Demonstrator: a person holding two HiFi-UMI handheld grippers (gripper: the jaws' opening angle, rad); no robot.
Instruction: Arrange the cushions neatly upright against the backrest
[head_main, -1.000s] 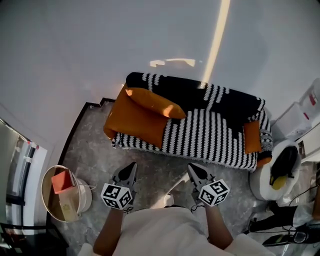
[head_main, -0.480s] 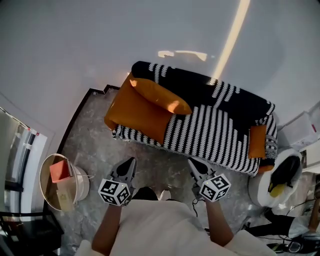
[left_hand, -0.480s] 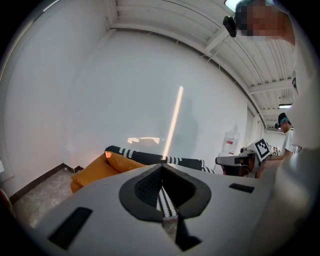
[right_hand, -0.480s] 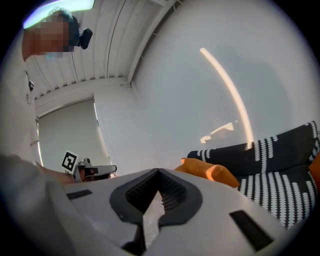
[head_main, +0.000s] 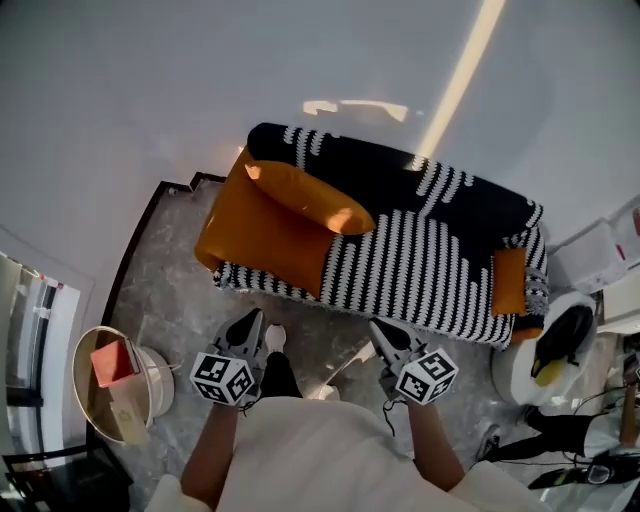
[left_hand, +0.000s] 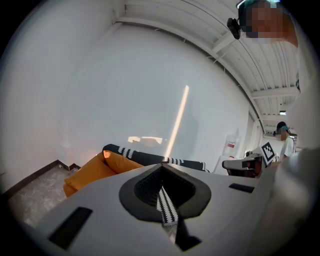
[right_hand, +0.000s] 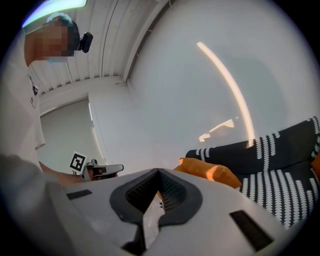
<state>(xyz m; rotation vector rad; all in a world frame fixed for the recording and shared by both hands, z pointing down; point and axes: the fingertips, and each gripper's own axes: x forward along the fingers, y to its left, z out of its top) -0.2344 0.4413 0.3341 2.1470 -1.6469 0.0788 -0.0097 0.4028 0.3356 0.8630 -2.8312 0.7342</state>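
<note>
The striped sofa (head_main: 420, 270) stands ahead of both tools, across a stretch of floor, so we judge the step in hand to be the approach. Its dark backrest (head_main: 380, 170) is the far edge from us.

The large orange cushion (head_main: 260, 235) lies flat on the seat, ahead and slightly left of the left tool (head_main: 255, 318). It covers that end of the seat and hangs over the front edge. The long orange cushion (head_main: 305, 197) lies across its far side, slumped along the backrest rather than upright. The small orange cushion (head_main: 508, 282) sits at the other end, ahead and well to the right of the right tool (head_main: 378, 330), and appears to be propped against that armrest.

Both tools are closed tight with nothing between the jaws, and both are well apart from any cushion.

To do this well, we would:
- open the jaws before reaching the seat;
- take the long cushion first, since it rests on the large one;
- grip each cushion by an edge or corner, where the fabric should pinch most easily.
</note>
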